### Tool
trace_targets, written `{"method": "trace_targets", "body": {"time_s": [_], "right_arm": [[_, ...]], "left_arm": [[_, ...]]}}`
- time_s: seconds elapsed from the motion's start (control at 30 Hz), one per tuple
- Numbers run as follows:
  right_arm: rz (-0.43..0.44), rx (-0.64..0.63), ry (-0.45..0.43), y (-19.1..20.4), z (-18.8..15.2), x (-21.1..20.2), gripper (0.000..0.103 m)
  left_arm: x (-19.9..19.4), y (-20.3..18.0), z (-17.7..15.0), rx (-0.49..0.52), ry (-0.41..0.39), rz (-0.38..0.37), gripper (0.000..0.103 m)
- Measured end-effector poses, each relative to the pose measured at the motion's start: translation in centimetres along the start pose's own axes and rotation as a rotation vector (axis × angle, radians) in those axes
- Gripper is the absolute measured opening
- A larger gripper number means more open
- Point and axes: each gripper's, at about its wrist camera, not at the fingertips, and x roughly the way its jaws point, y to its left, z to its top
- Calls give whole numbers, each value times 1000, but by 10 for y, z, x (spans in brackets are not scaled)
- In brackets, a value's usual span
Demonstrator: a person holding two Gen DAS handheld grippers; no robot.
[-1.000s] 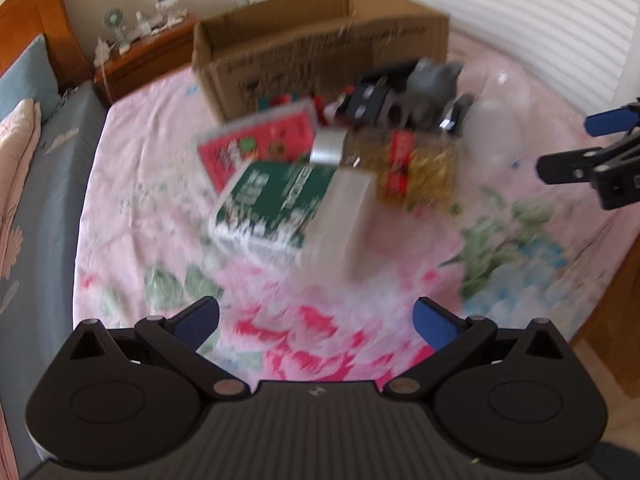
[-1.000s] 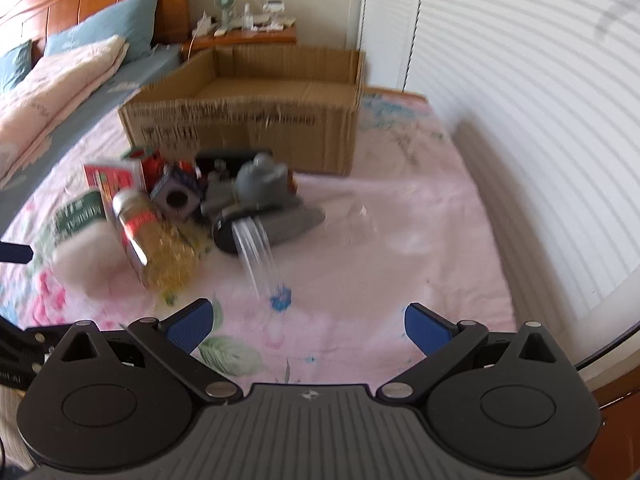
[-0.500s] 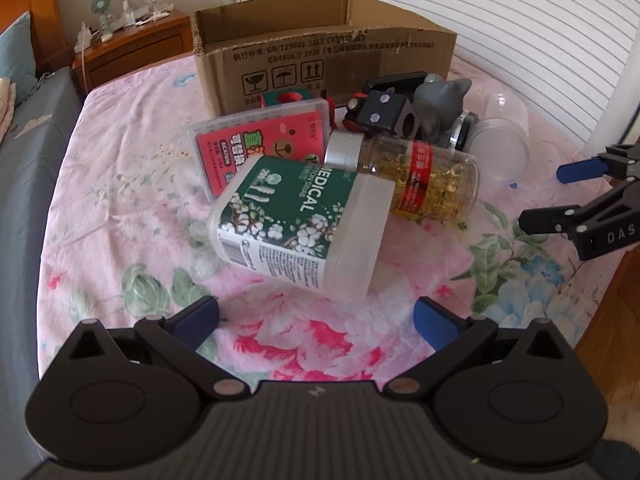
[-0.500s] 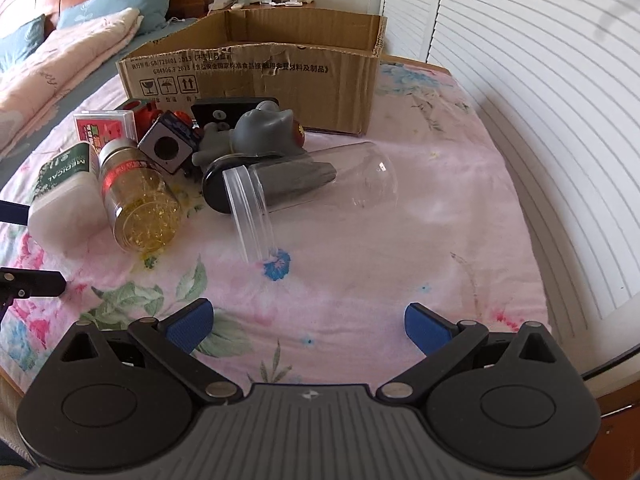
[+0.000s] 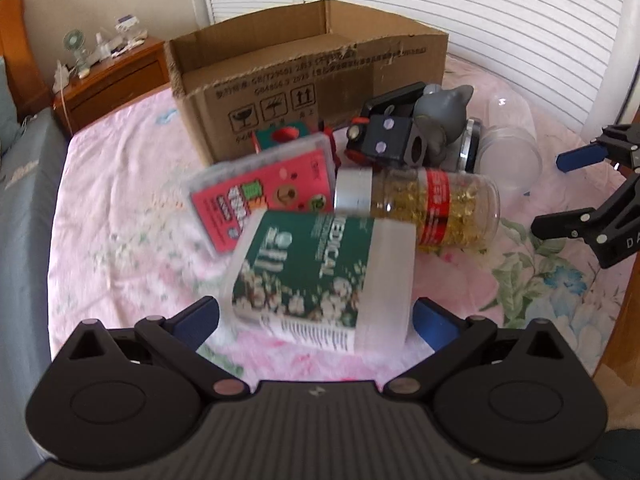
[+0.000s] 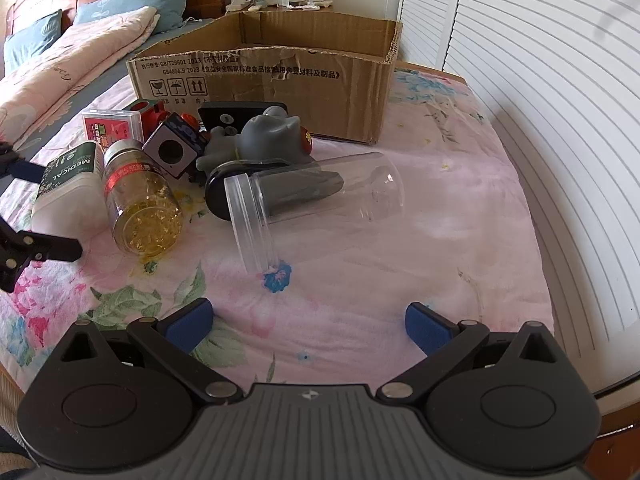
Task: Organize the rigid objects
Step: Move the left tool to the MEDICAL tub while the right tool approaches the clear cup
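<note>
A white box with a green "MEDICAL" label (image 5: pixel 320 280) lies on the floral bedspread, its near end between the open fingers of my left gripper (image 5: pixel 316 320); it also shows in the right wrist view (image 6: pixel 66 184). Behind it lie a jar of yellow capsules (image 5: pixel 420 208) (image 6: pixel 140 200), a red card box (image 5: pixel 264 192), a black cube (image 5: pixel 384 140), a grey cat figure (image 5: pixel 444 116) (image 6: pixel 268 136) and a clear plastic jar (image 6: pixel 316 196) on its side. My right gripper (image 6: pixel 306 324) is open and empty, short of the clear jar.
An open cardboard box (image 5: pixel 308 76) (image 6: pixel 264 68) stands behind the pile. Pillows (image 6: pixel 100 36) lie at the bed's head, with a wooden nightstand (image 5: pixel 116 80) beyond. White slatted doors (image 6: pixel 540 80) line the right side. The bed's edge (image 5: pixel 624 308) is near.
My left gripper has moved forward, so the MEDICAL box now sits between its open fingers. My right gripper has moved slightly closer to the clear jar.
</note>
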Motion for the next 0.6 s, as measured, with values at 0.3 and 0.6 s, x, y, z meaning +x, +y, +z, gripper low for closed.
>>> {"method": "trace_targets", "body": {"time_s": [0.3,0.6], "right_arm": [[1,-8,-1,0,3,2,103],[-7,-65,-33,-7,18,-3,103]], "left_arm": [[9,-7,13,74,-3,-18,97],[10,-4,14,69,-1,-29,91]]}}
